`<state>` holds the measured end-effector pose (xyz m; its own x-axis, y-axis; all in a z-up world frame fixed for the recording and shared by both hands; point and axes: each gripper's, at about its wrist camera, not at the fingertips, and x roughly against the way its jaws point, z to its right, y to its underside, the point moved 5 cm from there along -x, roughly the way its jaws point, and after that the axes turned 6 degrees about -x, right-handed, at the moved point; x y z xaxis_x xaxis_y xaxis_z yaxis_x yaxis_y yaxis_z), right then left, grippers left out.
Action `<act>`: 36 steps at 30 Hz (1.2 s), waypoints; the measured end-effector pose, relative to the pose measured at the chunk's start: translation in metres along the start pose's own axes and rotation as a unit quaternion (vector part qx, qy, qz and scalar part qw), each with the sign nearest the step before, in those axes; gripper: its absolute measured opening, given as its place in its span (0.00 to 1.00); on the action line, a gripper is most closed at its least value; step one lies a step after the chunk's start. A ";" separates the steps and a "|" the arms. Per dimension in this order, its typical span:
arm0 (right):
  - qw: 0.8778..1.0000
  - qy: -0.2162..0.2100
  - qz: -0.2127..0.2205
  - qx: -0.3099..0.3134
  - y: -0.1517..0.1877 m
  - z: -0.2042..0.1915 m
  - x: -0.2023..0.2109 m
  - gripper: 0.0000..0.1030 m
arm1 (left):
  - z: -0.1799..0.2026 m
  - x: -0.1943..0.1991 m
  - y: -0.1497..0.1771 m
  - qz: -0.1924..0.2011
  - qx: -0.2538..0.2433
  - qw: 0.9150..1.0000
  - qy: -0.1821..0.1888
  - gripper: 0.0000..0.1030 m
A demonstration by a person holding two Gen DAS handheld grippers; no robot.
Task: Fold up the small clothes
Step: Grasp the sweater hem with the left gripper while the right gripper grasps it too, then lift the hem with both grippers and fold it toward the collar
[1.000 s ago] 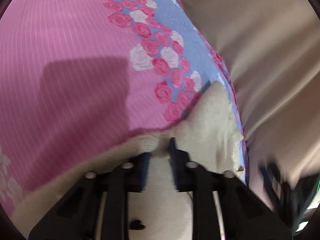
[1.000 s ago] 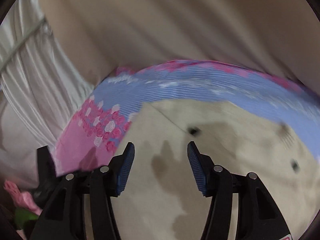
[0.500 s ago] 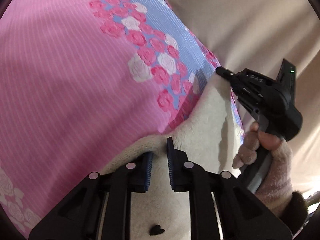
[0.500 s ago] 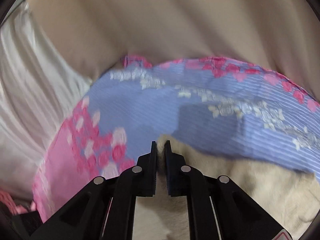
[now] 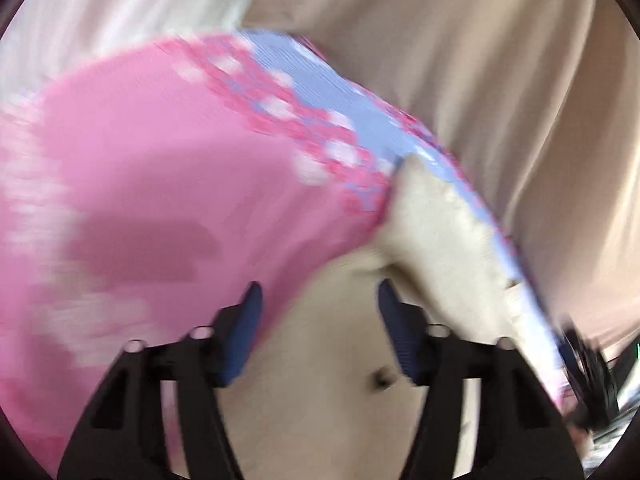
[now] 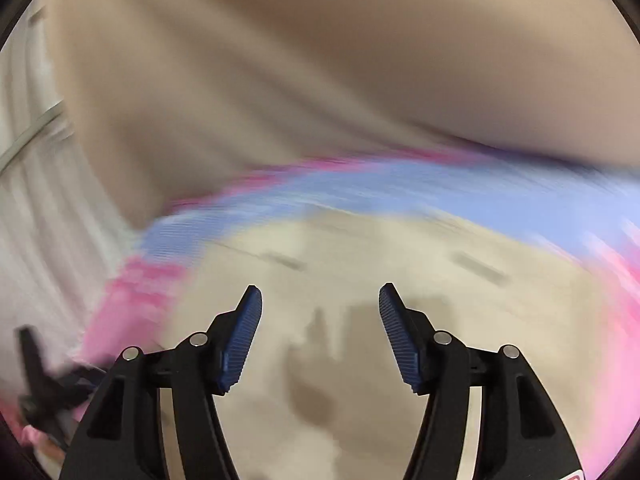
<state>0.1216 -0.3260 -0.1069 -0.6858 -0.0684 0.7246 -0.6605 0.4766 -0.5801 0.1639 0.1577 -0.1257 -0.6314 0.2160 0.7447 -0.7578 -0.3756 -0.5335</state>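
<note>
Cream garment [image 5: 336, 420] lies on pink floral sheet [image 5: 168, 184], fold unclear; we've left claw [image 5: 318, 332] and right claw [image 6: 320, 334] both released.

Soft even light, heavy motion blur, fisheye-warped dark corners

pink blanket [image 5: 152, 184] spread wide, takes most of left view, blurry. band of pink and white roses [image 5: 320, 140] runs along it, then light blue stripe [image 5: 360, 116] at edge. same blue stripe [image 6: 440, 196] curves across right view, pink on both ends. beige sheet [image 5: 480, 60] with soft folds behind blanket, also fills top of right view [image 6: 320, 60]. white pleated curtain [image 6: 36, 208] far left there, whitish fabric [image 5: 120, 12] top left in left view.
</note>
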 end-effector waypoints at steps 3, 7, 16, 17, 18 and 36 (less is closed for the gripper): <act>0.993 0.077 -0.058 -0.070 0.058 0.105 0.054 0.60 | -0.033 0.021 0.030 -0.032 0.011 0.999 -0.036 0.61; 0.983 0.059 -0.127 -0.123 0.140 0.149 0.099 0.60 | -0.059 0.037 0.084 -0.089 0.056 0.993 -0.054 0.61; 0.984 -0.038 -0.164 -0.053 0.201 0.080 0.091 0.56 | -0.037 0.056 0.125 -0.097 0.082 0.991 -0.051 0.47; 0.980 -0.053 -0.183 -0.052 0.200 0.077 0.083 0.07 | -0.037 0.057 0.126 -0.097 0.084 0.990 -0.052 0.30; 0.978 -0.054 -0.191 -0.059 0.196 0.079 0.080 0.09 | -0.036 0.052 0.128 -0.113 0.096 0.989 -0.023 0.07; 0.962 0.022 -0.268 0.049 0.227 0.190 0.192 0.07 | -0.007 0.145 0.277 -0.236 0.082 0.968 -0.026 0.05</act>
<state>-0.2182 -0.3971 -0.1706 -0.2263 -0.2424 0.9434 -0.9427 0.2984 -0.1495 -0.1385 0.0917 -0.1682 -0.2089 0.3545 0.9114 -0.9211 -0.3844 -0.0616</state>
